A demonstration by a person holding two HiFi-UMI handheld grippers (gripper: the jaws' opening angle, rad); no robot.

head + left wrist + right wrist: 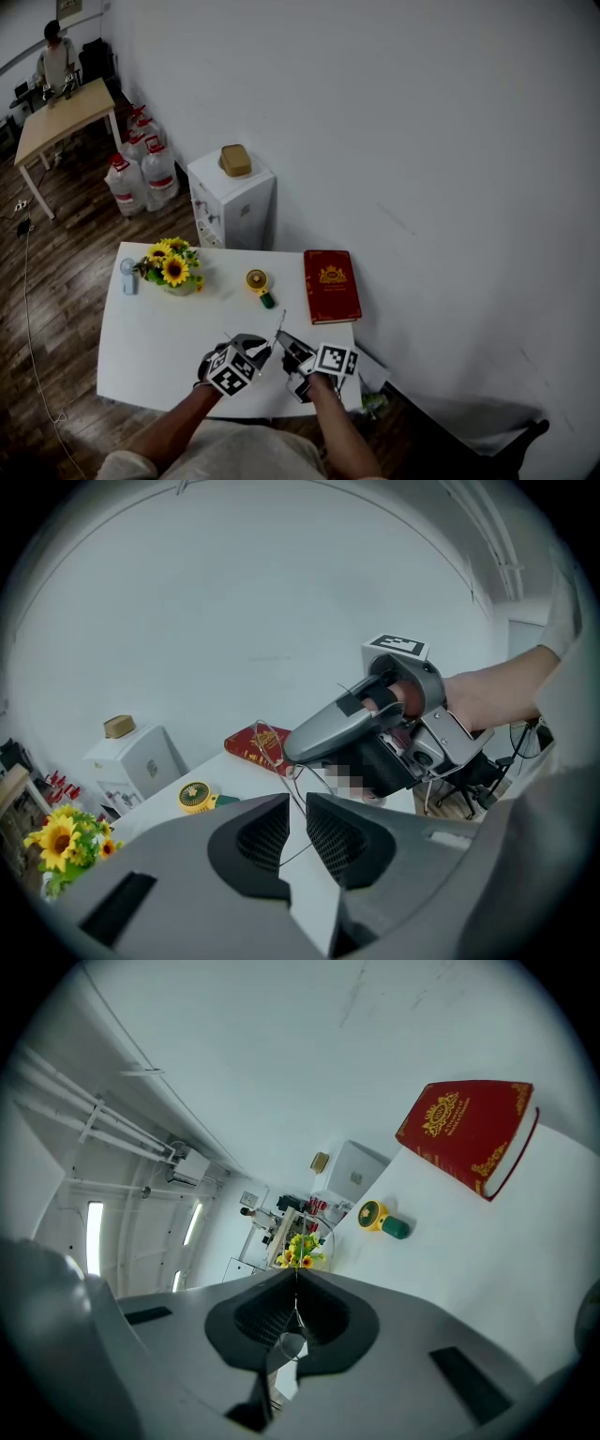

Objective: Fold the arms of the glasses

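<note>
Right tongs [296, 1283] clamped on glasses [272, 746], left tongs [298, 806] slightly apart around its wire, red book [330, 285] at one o'clock, fan [259, 284] at twelve, sunflowers [173, 266] at ten

White wall [394, 112] from 12 to 3 o'clock. Dark wood floor [66, 272] at 9. White cabinet [234, 206] at 12 beyond white desk [150, 342]. Wooden table [56, 117], water jugs [141, 173] at 10.

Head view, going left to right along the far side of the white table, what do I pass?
blue object → sunflowers → yellow fan → red book
</note>
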